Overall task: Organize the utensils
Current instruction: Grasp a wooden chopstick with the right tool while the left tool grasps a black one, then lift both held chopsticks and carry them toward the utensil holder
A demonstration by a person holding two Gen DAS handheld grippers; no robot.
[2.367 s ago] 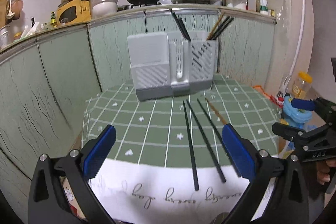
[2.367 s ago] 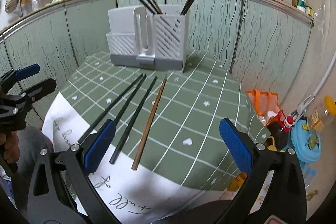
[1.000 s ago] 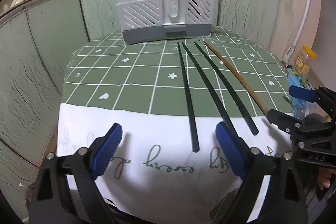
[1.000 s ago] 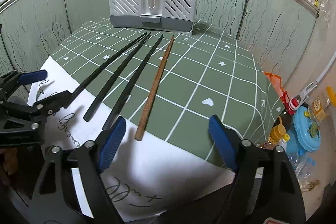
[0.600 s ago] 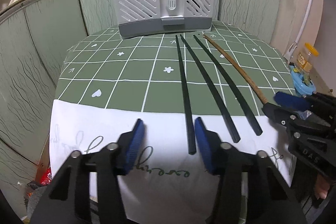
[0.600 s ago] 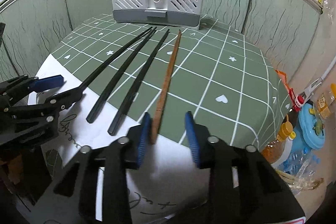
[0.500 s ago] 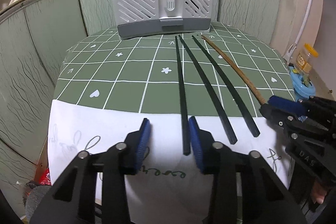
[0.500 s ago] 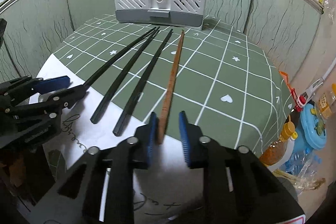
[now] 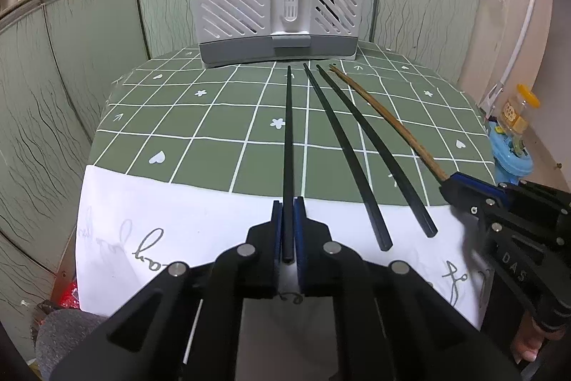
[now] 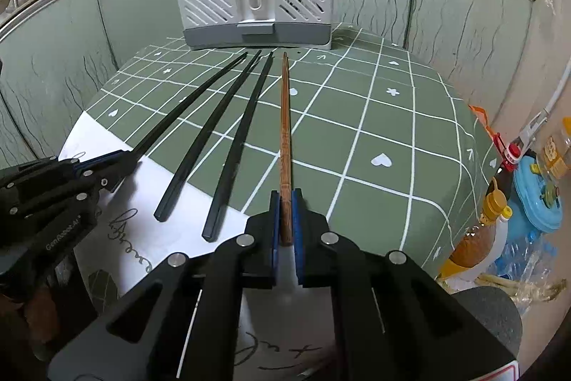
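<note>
Left gripper [image 9: 287,231] is pinched on the near end of the leftmost black chopstick [image 9: 287,145]; right gripper [image 10: 285,220] is pinched on the wooden chopstick [image 10: 284,131]. Both sticks point lengthwise straight at the grey utensil holder [image 9: 278,9], top centre of each frame.

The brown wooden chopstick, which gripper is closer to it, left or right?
Right. The right gripper is shut on the near end of the brown wooden chopstick. The left gripper is clamped on the far-left black chopstick, with two other black chopsticks lying between.
</note>
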